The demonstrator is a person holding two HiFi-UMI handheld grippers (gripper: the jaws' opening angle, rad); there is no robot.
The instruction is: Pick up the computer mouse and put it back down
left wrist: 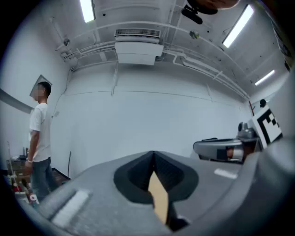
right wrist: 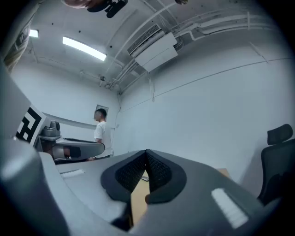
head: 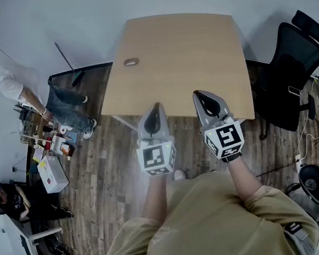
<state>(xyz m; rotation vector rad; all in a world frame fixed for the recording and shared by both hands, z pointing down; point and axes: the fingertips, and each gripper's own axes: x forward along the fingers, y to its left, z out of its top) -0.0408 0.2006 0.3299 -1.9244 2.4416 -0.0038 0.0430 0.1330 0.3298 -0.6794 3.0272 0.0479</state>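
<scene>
Head view: steeply downward from above onto the worktop (head: 186,59), left tool (head: 156,106) and right tool (head: 202,95). Left and right gripper views: close behind each tool's tips, facing level toward the wall (left wrist: 152,120); all three share the standing person (left wrist: 39,129).
</scene>
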